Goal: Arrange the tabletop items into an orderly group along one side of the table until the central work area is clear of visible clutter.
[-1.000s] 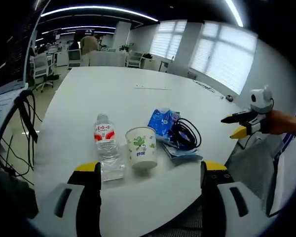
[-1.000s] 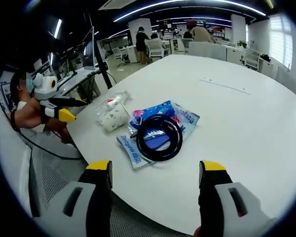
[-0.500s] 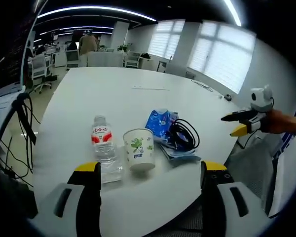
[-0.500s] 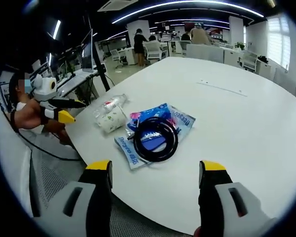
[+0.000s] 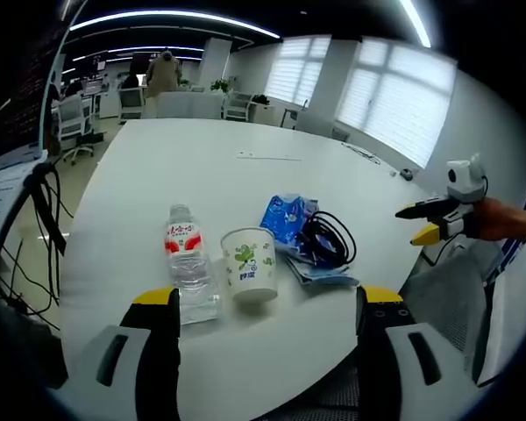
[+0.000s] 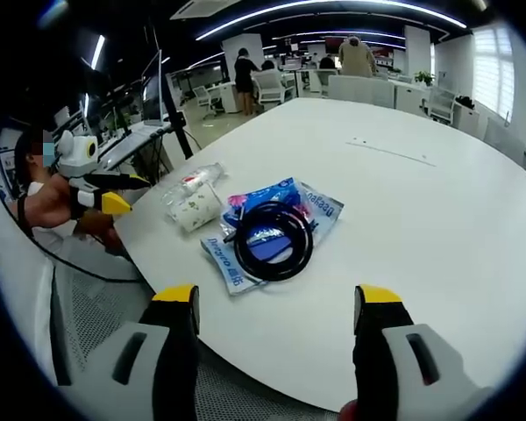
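four items, clear plastic water bottle [image 5: 189,267], white paper cup [image 5: 250,263], blue plastic packets [image 6: 285,203] and black coiled cable [image 6: 273,239], sit unmoved near the white table [image 5: 219,175] edge, both grippers [image 5: 267,303] [image 6: 274,298] still spread wide, empty, nothing grasped yet.

Clear water bottle [image 5: 188,266], red label, upright near table edge. Paper cup [image 5: 251,263], green print, upright just beside it. Blue packets [image 6: 280,215] lie flat, overlapping; black cable coil [image 6: 273,239] rests on top of them.
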`<control>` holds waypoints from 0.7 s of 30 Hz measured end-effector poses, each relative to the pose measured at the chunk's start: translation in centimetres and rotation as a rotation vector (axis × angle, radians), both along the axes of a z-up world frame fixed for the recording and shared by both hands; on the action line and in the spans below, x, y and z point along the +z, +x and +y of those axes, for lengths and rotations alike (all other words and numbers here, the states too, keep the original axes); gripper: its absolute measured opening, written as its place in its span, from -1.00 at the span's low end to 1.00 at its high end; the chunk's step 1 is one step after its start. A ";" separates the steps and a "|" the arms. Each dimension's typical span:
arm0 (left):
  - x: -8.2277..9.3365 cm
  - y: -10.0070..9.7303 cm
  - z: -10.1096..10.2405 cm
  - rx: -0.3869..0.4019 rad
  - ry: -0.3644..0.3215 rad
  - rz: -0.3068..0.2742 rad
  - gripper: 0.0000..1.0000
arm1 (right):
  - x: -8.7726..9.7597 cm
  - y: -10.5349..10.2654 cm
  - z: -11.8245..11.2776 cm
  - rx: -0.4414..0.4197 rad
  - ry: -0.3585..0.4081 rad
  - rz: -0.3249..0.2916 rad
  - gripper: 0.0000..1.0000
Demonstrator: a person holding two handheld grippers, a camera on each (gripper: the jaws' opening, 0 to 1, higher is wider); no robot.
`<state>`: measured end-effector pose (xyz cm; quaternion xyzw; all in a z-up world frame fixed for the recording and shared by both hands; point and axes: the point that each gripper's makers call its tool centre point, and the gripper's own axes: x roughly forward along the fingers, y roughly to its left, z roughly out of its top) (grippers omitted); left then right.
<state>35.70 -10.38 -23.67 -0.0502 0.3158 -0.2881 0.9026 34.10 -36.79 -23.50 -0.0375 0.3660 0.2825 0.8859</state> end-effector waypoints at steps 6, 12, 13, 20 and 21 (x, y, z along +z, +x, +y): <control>0.1 0.2 0.3 0.012 -0.004 -0.002 0.68 | 0.0 -0.1 -0.1 -0.007 0.003 0.000 0.42; -0.1 0.1 0.3 0.016 -0.009 0.002 0.67 | -0.1 -0.2 -0.2 -0.006 0.001 0.003 0.42; -0.1 0.0 0.3 0.017 -0.010 0.003 0.67 | -0.1 -0.2 -0.2 -0.005 0.000 0.003 0.42; -0.3 -0.1 0.3 0.021 -0.012 0.008 0.66 | -0.2 -0.5 -0.3 -0.008 0.000 0.008 0.42; -0.3 -0.1 0.3 0.022 -0.013 0.008 0.66 | -0.2 -0.5 -0.3 -0.008 0.000 0.008 0.42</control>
